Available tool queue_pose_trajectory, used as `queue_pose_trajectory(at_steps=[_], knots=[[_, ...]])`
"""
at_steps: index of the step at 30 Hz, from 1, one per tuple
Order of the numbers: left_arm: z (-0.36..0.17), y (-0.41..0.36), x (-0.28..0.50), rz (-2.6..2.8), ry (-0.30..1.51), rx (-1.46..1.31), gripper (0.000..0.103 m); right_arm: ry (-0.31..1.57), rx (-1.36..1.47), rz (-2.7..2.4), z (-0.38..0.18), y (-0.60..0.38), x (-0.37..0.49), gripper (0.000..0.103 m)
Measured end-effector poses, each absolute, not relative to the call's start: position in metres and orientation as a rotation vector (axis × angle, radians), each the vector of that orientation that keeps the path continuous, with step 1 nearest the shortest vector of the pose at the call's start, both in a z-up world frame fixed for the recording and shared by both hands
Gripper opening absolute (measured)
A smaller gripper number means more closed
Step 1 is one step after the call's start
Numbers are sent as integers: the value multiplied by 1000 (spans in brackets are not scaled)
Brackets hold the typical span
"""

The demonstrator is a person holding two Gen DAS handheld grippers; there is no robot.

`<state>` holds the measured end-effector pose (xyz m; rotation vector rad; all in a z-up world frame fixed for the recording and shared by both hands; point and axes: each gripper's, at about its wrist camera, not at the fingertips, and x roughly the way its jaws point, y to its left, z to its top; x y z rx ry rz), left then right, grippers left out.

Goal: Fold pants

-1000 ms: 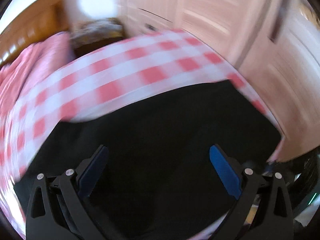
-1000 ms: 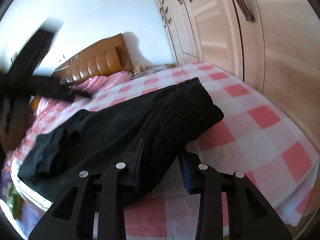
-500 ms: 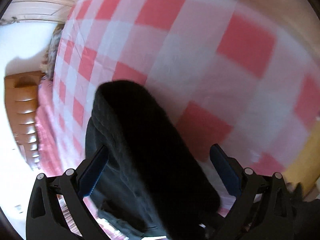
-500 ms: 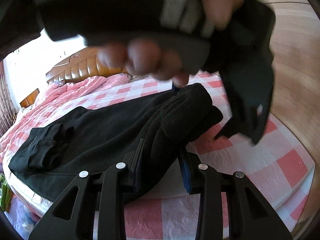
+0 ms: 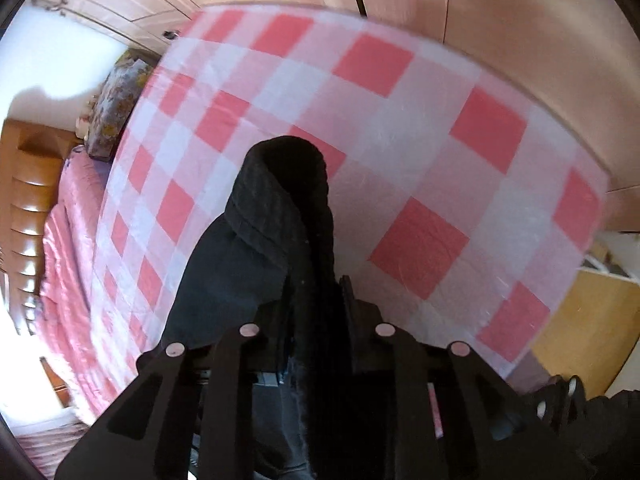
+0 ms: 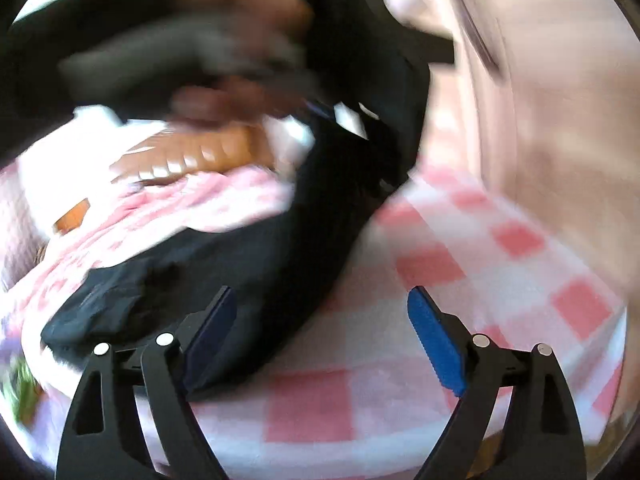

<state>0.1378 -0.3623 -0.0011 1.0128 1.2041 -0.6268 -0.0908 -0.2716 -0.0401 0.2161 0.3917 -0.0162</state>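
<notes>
The black pants (image 5: 288,216) lie on the checked bed (image 5: 420,112), long axis running away from the foot edge toward the headboard. The left claw (image 5: 316,312) is closing narrow on the leg end; the right claw (image 6: 320,336) is opening, nothing between its pads. Next, I judge, the held end must be carried over toward the waist.
</notes>
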Motion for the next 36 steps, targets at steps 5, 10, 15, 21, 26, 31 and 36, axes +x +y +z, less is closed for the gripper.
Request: queue_pose_trajectory(at_steps=[5,10,15,21,26,31,36], knots=[[29,-339,142,-669,1197,858,21,356,20,358,-13,-191,-98,88],[66,-300,149,-690,1175,662,20,510,-83,536,-21,-127,-62,88],[102,-225,166,-689,1108,483,20,265,-76,369,0,-150,-99,88],[130,-156,182,-685,1051,304,19,403,63,62,-23,-207,-93,99],[141,-124,181,-683,1023,211,19,543,148,122,-35,-189,-36,99],[157,-101,172,-679,972,145,18,676,-152,45,-61,-123,1,98],[171,-23,172,-656,911,4,18,621,-240,-37,-59,-134,-11,98]])
